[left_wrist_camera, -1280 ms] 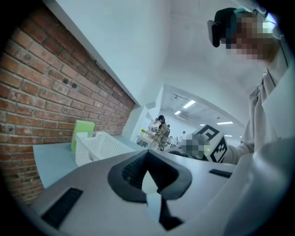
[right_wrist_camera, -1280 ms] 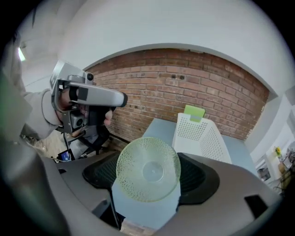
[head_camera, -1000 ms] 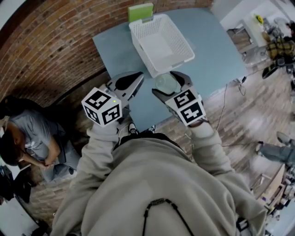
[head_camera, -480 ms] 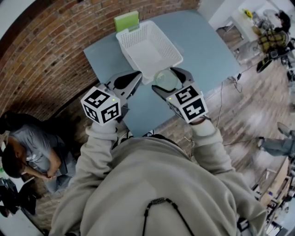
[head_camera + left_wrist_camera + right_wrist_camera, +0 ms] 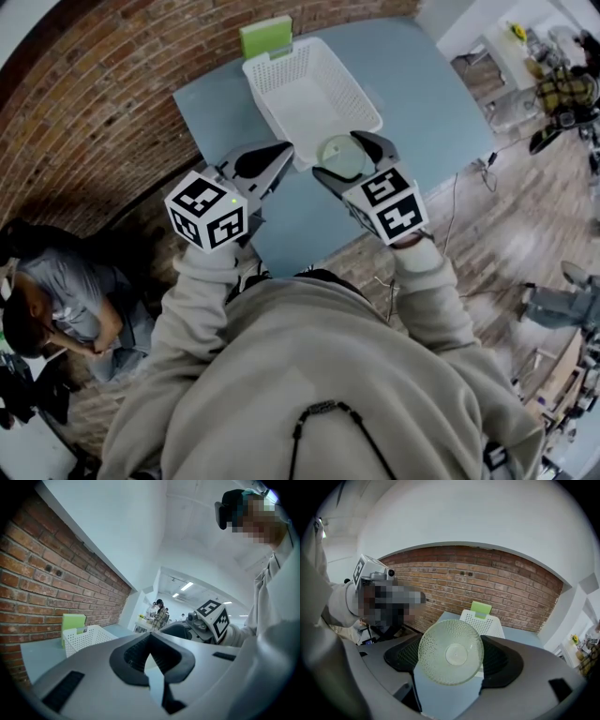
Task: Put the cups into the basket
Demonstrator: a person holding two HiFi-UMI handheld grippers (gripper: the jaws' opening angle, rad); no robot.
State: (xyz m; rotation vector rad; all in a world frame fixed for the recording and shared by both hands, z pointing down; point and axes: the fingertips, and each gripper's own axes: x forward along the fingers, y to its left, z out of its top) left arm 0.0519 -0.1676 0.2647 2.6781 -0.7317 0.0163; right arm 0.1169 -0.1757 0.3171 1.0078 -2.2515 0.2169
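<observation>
Right tool (image 5: 349,156): its two jaws press on the cup (image 5: 451,652) from both sides, and it is held up over the surface (image 5: 422,84).
Cup: clear glass with a faint green tone and a dotted pattern. It lies on its side in the grip, so the right gripper view looks at its round bottom.
Cup relative to the tool: it sits between the dark pads near the tips of the jaws and fills the gap from one pad to the other.
Cup relative to the basket: in the head view it overlaps the near rim of the basket (image 5: 314,98), at the side of the person.
Left tool (image 5: 150,637): the tips of its jaws meet and nothing is between them. It hangs just beside the right tool, to the left of the near corner of the basket.
Basket: white, perforated and empty. It stands on the blue-grey surface with a green box (image 5: 265,36) touching its far end.
Change from one second ago: the cup was then just short of the near rim, and now it reaches over it. The left tool keeps the same closed posture at the same side.
</observation>
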